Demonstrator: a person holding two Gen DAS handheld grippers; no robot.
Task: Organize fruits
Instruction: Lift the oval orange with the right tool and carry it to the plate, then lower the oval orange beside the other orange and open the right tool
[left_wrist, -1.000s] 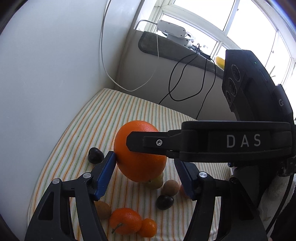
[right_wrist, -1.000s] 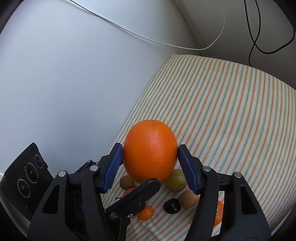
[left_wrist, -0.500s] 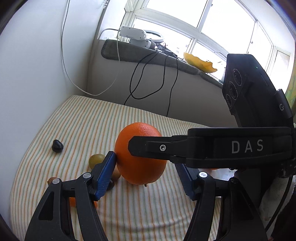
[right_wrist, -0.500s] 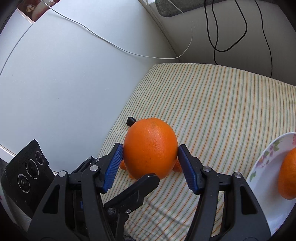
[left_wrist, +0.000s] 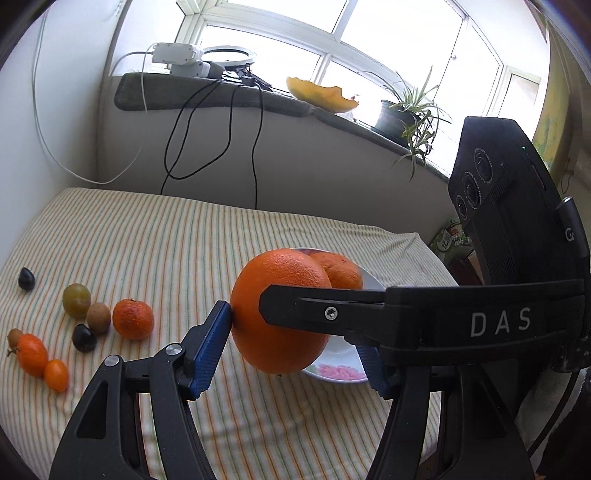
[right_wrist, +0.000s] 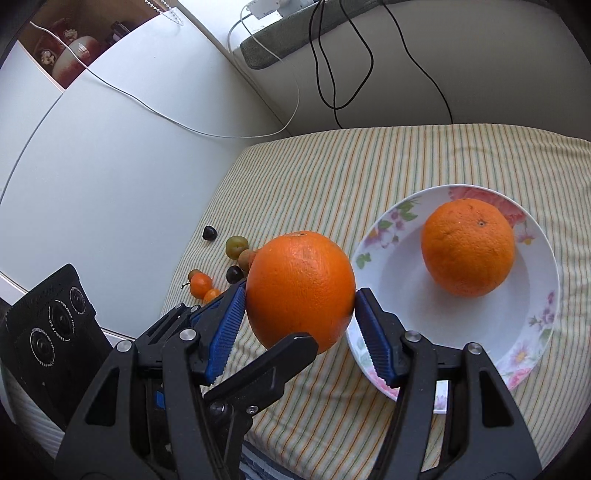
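Showing windowsill plant (left_wrist: 410, 114), left wrist only

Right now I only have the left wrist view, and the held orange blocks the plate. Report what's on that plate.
Observer: Just one second orange, sitting toward the far side of the plate.
Operator: Give me the free space.
Observer: The near side of the plate is bare white.
Operator: Check the right gripper's hold.
Observer: Both blue pads of the right gripper press on the held orange, one on each side.
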